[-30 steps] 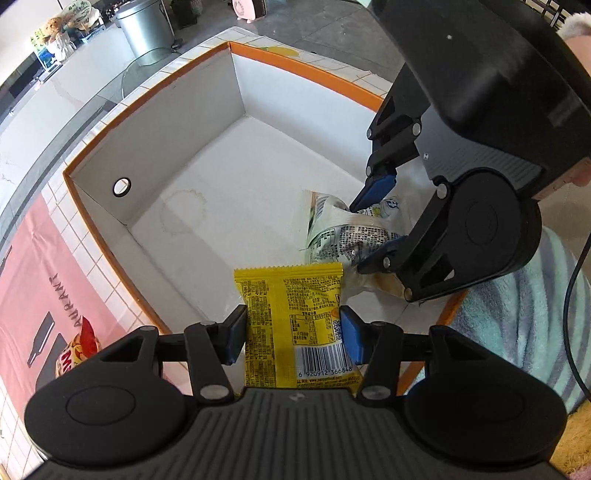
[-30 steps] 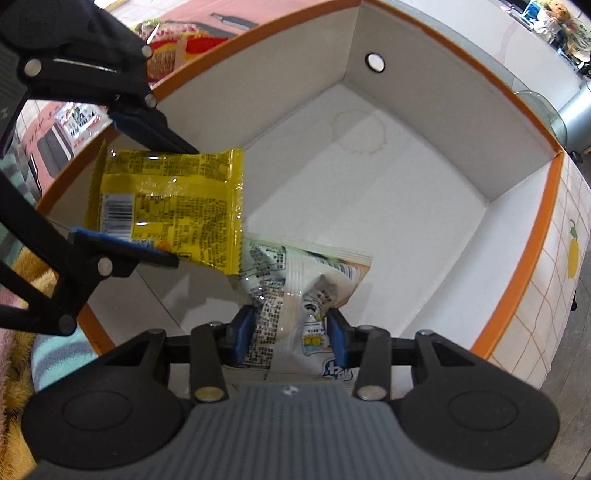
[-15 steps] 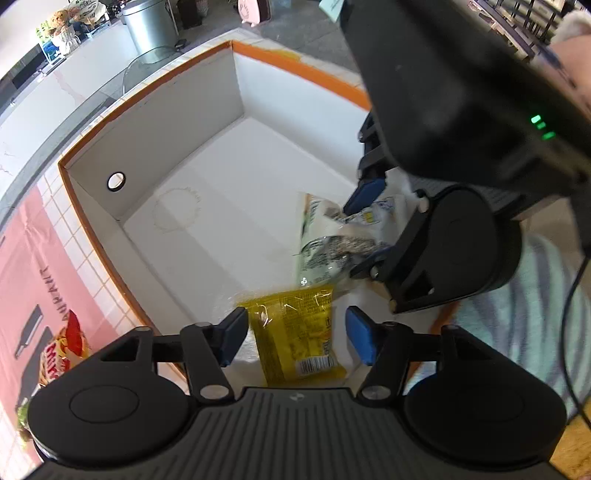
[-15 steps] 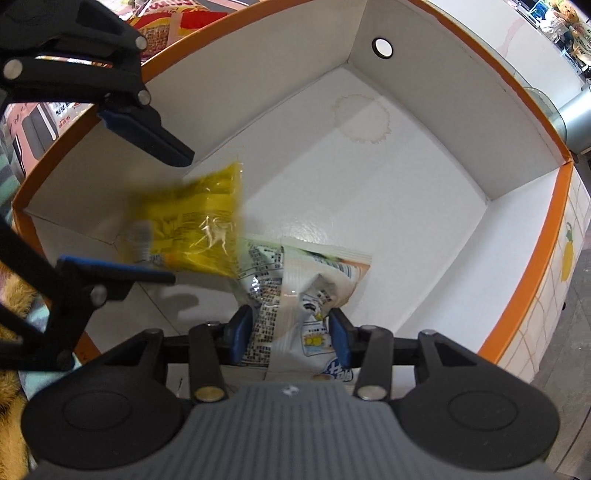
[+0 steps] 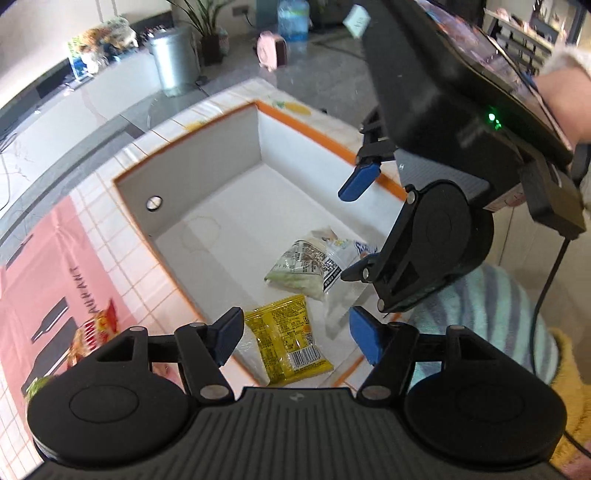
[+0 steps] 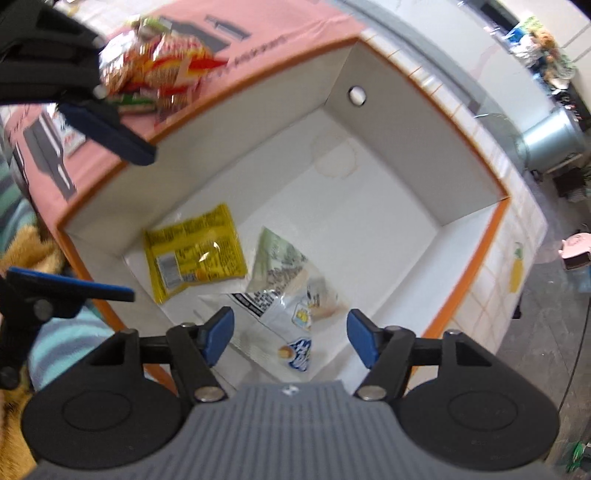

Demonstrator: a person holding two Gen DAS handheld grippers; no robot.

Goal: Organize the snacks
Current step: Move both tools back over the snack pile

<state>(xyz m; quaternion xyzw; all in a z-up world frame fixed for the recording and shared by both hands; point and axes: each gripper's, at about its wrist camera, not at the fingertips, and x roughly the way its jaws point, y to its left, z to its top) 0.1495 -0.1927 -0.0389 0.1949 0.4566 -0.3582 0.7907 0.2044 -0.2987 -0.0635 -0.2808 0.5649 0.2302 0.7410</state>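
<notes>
Your left gripper (image 5: 293,338) hangs above the near corner of the white box (image 5: 207,166), its blue-padded jaws spreading wider with nothing pinched between them; the yellow snack packet (image 5: 286,341) lies flat on the box floor below, barcode end nearest you. Your right gripper (image 6: 290,338) is likewise opening and has hold of nothing, the white-and-green snack bag (image 6: 291,291) resting crumpled on the floor beneath it. The two packets sit just beside each other in that near corner, the yellow one against the side wall, the rest of the floor bare but for a faint ring stain (image 6: 334,158). The box has an orange rim and a small round hole (image 5: 154,202) in its far wall. Beyond it, more red-and-yellow snack bags (image 6: 162,70) wait on the pink printed cloth (image 5: 48,266) over the tiled tabletop. Farther off stand a metal bin (image 5: 173,61) and a potted plant (image 5: 207,29).
</notes>
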